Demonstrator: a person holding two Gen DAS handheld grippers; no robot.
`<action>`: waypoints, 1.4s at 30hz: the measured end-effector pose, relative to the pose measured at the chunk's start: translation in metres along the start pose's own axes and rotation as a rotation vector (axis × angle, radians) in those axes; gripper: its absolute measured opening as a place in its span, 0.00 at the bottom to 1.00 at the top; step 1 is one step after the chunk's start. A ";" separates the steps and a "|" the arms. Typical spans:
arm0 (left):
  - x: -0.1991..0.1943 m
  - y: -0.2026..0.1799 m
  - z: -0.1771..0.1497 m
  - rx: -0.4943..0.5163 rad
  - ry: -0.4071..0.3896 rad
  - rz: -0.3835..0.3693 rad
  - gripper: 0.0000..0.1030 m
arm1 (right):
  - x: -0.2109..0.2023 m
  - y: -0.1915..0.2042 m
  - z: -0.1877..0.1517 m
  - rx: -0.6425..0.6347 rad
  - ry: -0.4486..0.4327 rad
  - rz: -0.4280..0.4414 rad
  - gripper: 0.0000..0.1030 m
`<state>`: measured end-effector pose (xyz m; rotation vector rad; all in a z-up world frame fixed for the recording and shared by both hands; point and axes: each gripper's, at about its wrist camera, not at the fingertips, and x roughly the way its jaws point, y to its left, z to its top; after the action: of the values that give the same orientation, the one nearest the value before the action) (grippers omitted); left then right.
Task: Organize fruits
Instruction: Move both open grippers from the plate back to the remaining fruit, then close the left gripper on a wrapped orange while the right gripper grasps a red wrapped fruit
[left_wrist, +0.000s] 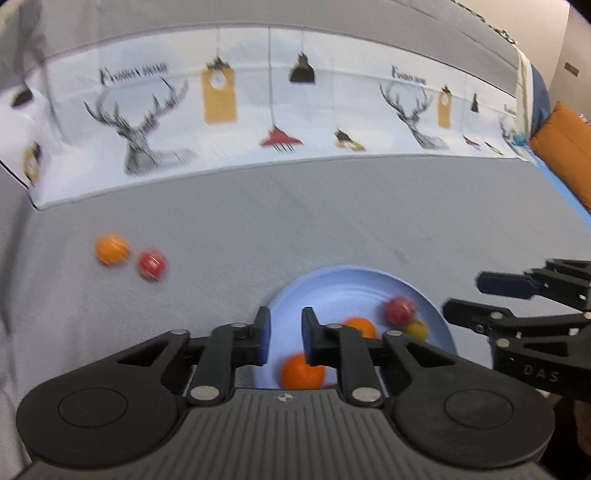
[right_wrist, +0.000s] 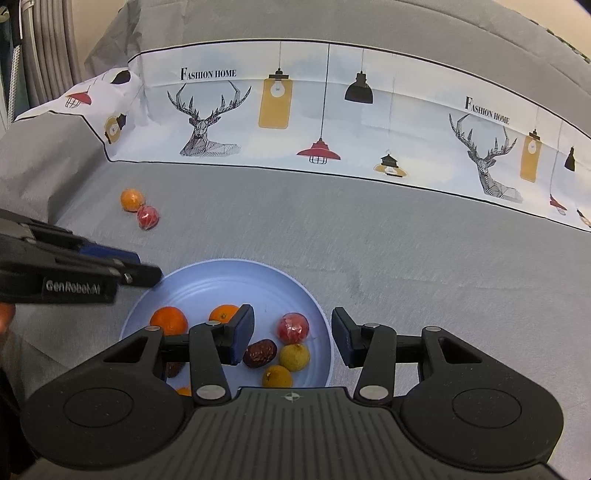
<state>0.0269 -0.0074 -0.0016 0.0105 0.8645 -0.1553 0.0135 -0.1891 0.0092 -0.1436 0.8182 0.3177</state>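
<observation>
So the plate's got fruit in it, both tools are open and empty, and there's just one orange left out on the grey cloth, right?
Not quite: the right wrist view shows two fruits left on the grey cloth, an orange and a red fruit beside it. The rest is right.

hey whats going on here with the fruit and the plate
A person with a handheld gripper in each hand is gathering small fruits into a light blue plate on a grey cloth-covered surface. The plate already holds oranges, a red wrapped fruit, a date and two yellow fruits. The left gripper and the right gripper both hover over the plate, open and empty. One orange and one red fruit, touching each other, lie on the cloth beyond the plate.
</observation>
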 end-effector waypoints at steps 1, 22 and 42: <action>-0.002 0.002 0.002 0.001 -0.008 0.009 0.17 | 0.000 0.000 0.000 0.004 -0.001 0.000 0.47; 0.034 0.103 0.078 -0.074 -0.054 0.318 0.16 | 0.009 0.030 0.002 -0.068 0.007 0.032 0.25; 0.070 0.209 0.075 -0.623 0.085 0.155 0.31 | 0.093 0.127 0.071 -0.094 -0.052 0.192 0.36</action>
<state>0.1574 0.1843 -0.0176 -0.4999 0.9639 0.2652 0.0797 -0.0310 -0.0114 -0.1445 0.7673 0.5395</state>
